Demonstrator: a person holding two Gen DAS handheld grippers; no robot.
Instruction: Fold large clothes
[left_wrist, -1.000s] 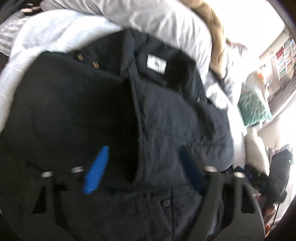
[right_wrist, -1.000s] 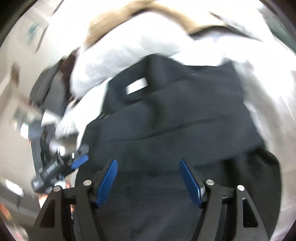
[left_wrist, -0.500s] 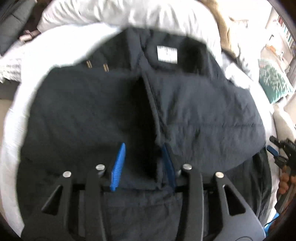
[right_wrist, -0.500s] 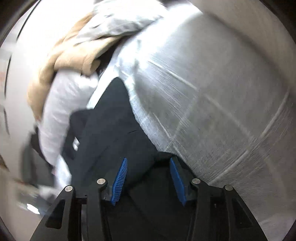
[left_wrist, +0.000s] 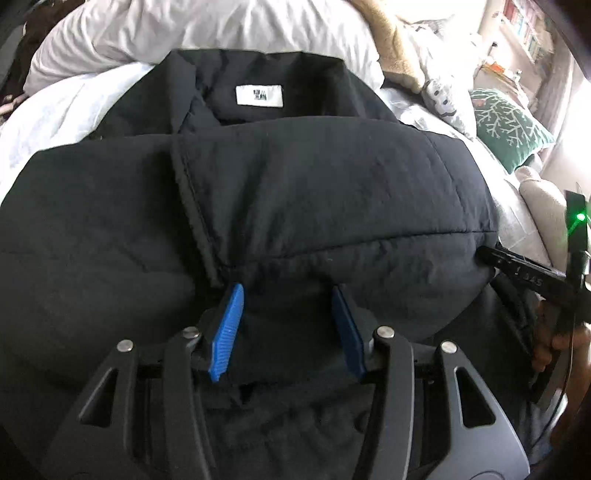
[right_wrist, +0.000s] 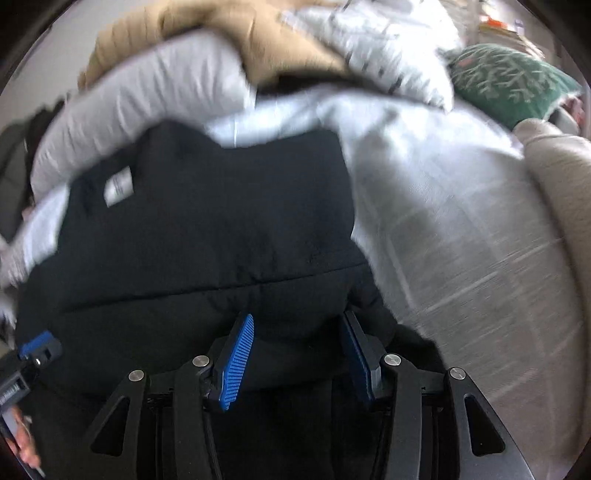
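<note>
Since half a second ago, both grippers have spread their jaws wider, and the jacket's lower part now lies doubled up over its chest.

Left wrist view: the left gripper (left_wrist: 286, 326) sits low in the frame, its ribbed blue pads (left_wrist: 227, 332) apart, with a puffy fold of the jacket (left_wrist: 295, 192) bulging between them; whether they pinch it I cannot tell. The jacket is black, quilted and matte, with stitched seams, and fills the middle of the frame. Its collar stands at the top centre around a white rectangular label (left_wrist: 259, 96). White crumpled bedding (left_wrist: 74, 107) lies under it. A green cushion (left_wrist: 509, 127) with a pale branch pattern sits at the upper right. The right gripper (left_wrist: 532, 275) shows at the right edge.

Right wrist view, blurred: the right gripper (right_wrist: 295, 345) is low centre, jaws apart, with the jacket's (right_wrist: 207, 236) padded edge between the pads. The bedding (right_wrist: 443, 206) spreads to the right, woven with pale lines. A tan cloth (right_wrist: 229, 33) lies at the top and the cushion (right_wrist: 509, 85) at the upper right.
</note>
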